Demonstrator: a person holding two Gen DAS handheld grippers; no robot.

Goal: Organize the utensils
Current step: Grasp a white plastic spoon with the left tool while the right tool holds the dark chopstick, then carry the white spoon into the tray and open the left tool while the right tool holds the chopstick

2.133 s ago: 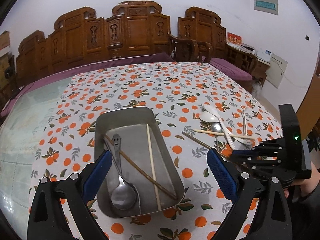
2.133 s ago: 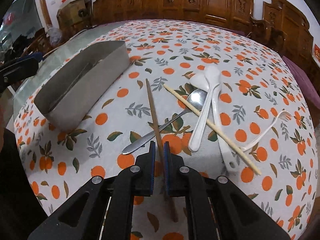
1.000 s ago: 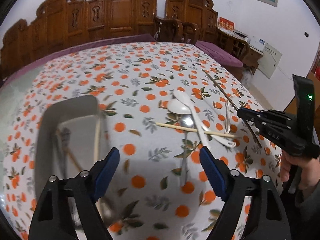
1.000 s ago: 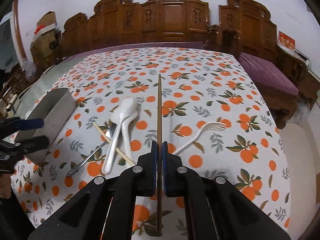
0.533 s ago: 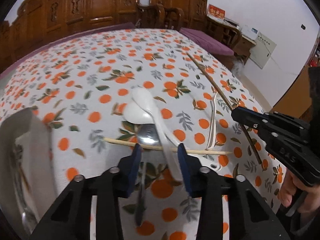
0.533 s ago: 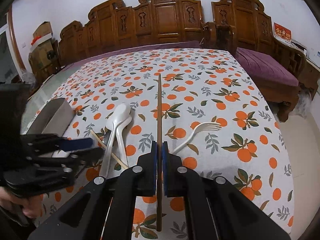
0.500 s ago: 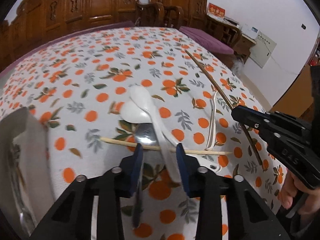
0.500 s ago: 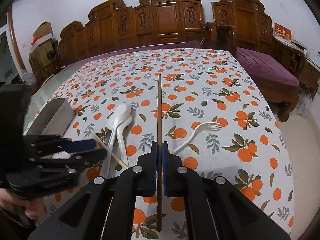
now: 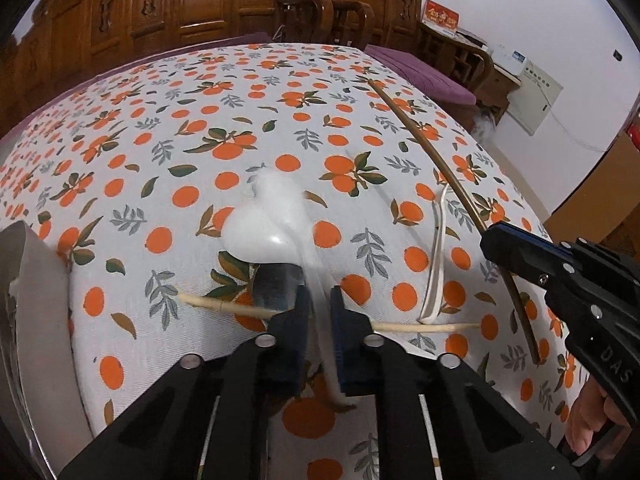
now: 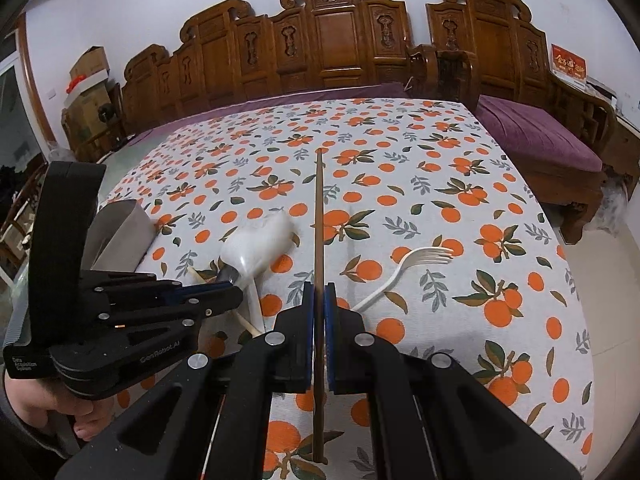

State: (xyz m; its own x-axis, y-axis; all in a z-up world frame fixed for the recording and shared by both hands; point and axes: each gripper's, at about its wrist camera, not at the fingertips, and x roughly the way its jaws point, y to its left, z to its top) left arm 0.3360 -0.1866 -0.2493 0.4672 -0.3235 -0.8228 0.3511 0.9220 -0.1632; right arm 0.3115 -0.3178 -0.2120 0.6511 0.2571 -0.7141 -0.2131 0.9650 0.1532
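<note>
My left gripper (image 9: 319,300) is shut on the handle of a white plastic spoon (image 9: 280,202), whose blurred bowl points away from me above the table. A second white spoon (image 9: 256,236), a metal spoon (image 9: 276,286) and a pale chopstick (image 9: 224,306) lie under it. My right gripper (image 10: 319,294) is shut on a dark brown chopstick (image 10: 319,208) and holds it above the table; it also shows in the left wrist view (image 9: 432,152). A white plastic fork (image 10: 404,268) lies on the cloth to its right. The metal tray (image 9: 28,300) is at the left.
The table has an orange-patterned cloth (image 10: 440,184). Carved wooden chairs (image 10: 332,48) stand behind it, and a purple-cushioned bench (image 10: 536,132) is at the right. The table's right edge drops off near the fork.
My left gripper swung from the tray to the utensil pile and shut on the white spoon's handle, lifting it. My right gripper lifted the dark chopstick and holds it still.
</note>
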